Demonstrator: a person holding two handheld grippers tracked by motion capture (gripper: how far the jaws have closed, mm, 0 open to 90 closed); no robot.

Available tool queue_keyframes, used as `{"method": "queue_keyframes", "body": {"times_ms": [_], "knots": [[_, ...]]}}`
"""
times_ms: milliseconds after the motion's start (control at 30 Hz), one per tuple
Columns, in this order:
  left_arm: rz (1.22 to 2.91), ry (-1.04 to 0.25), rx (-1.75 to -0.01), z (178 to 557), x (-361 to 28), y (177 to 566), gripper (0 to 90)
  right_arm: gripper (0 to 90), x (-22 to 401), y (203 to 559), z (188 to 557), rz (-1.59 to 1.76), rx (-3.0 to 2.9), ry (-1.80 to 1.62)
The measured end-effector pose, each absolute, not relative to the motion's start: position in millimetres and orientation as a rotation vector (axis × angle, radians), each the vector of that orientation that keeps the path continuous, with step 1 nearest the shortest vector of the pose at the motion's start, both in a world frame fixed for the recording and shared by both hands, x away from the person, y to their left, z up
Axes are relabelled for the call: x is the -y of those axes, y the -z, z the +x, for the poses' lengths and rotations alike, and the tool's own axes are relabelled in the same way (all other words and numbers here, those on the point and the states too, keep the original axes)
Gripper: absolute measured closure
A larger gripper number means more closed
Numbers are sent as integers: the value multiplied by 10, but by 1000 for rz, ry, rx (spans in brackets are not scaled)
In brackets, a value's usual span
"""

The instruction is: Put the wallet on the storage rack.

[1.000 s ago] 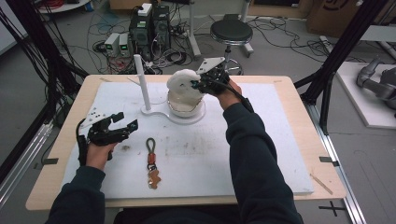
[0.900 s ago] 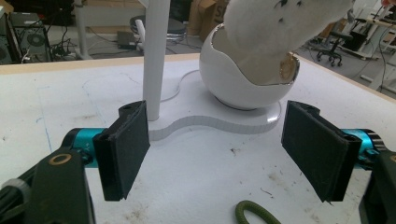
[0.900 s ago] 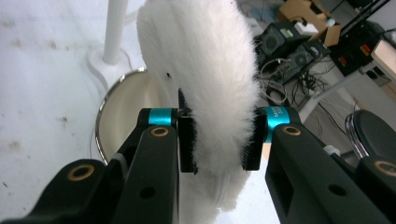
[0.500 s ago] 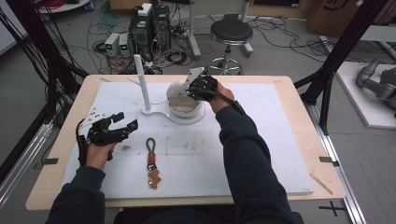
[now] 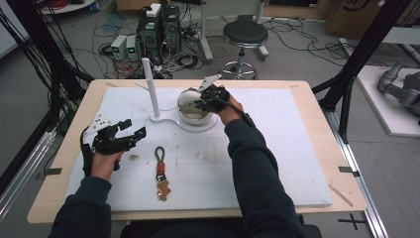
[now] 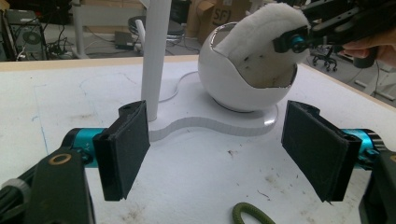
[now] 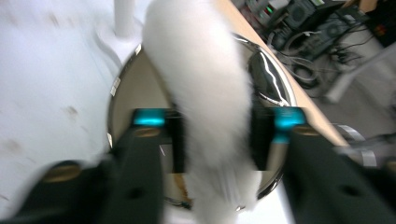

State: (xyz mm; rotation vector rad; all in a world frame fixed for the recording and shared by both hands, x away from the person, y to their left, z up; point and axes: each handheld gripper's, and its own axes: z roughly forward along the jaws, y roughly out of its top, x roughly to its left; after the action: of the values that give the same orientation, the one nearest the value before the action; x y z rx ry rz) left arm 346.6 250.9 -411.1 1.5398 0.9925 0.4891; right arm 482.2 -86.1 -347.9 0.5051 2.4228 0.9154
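A shiny white egg-shaped bowl point(image 5: 184, 106) sits on a flat white stand point(image 5: 171, 121) that also carries an upright white post point(image 5: 150, 85). My right gripper point(image 5: 200, 100) is over the bowl's mouth, shut on a white fluffy cushion point(image 7: 205, 84) that hangs down into the bowl point(image 7: 275, 79). From the left gripper view the cushion point(image 6: 261, 42) leans inside the bowl point(image 6: 233, 88), pinched by the right gripper point(image 6: 299, 39). My left gripper point(image 5: 134, 130) rests open at the table's left, nothing between its pads point(image 6: 123, 149).
A green-looped key strap with a brown tag point(image 5: 161, 171) lies on the white mat near the front, right of my left hand; its loop point(image 6: 250, 213) shows below the left jaws. The post point(image 6: 156, 46) stands just left of the bowl. Computers, cables and a stool are beyond the table.
My right gripper has carried the fluffy cushion left and down from above the bowl into its mouth. The left gripper has stayed put.
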Motion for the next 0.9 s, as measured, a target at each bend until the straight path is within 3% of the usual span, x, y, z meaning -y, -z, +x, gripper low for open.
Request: {"method": "queue_keyframes", "body": {"times_ms": [33,200,300,600,900], "knots": [[1538,-488,-994,3464,-2508,4112,233,538,913,3484,4815,554,-2414,-976],[1535,-483,-994,3459,-2505,4118,233,399,1248,3473,4780,717,-2373,-1160],[1540,-483,-992,3460,-2498,4120,233,415,1470,3447,4676,731,-2286,-1225],[1551,-481,-980,3451,-2477,4118,234,345,2253,3404,4221,856,-2145,-1323],[1569,-490,-970,3420,-2419,4118,233,262,3024,3579,3611,941,-2025,-1306]]}}
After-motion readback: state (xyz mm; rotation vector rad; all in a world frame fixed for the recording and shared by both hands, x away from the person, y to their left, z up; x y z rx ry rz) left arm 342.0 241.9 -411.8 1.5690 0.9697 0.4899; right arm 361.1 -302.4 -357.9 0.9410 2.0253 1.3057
